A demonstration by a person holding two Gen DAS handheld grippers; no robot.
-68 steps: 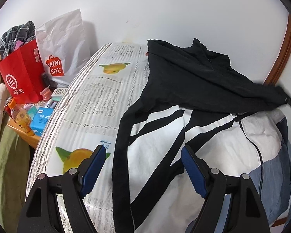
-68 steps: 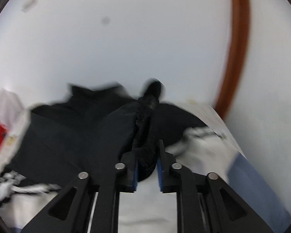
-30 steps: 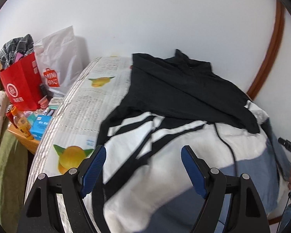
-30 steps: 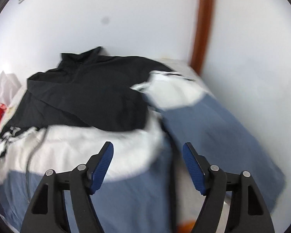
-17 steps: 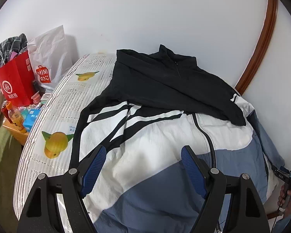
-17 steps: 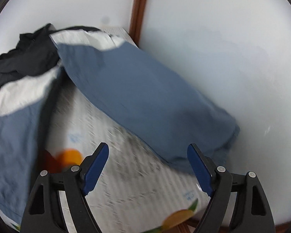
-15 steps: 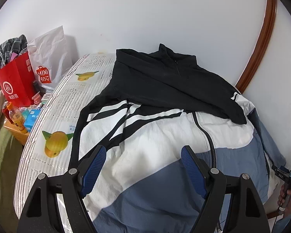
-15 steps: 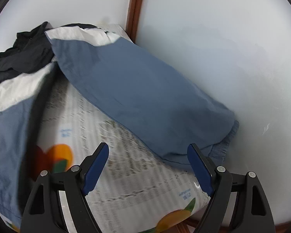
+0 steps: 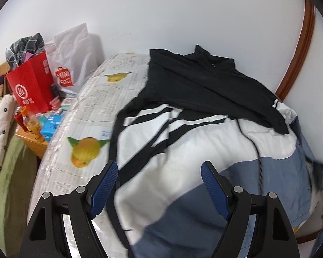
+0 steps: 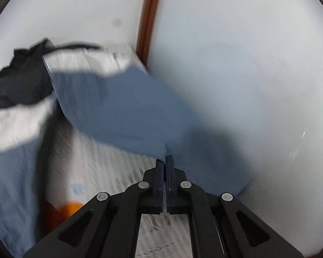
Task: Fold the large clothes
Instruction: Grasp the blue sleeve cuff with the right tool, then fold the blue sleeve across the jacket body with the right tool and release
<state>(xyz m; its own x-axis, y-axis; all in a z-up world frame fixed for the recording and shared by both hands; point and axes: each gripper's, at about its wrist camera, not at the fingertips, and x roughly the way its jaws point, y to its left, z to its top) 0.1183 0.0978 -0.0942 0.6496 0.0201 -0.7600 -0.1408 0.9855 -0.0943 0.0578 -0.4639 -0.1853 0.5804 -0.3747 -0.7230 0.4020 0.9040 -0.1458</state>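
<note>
Right gripper (image 10: 164,158) clamped on the blue sleeve (image 10: 122,116) — its length running far-left toward the jacket (image 9: 183,161) body — while the left gripper (image 9: 159,181) hangs open above the near hem

Jacket (image 9: 183,172) black, white, blue; red bag (image 9: 30,86); fruit-print sheet (image 9: 92,111).
</note>
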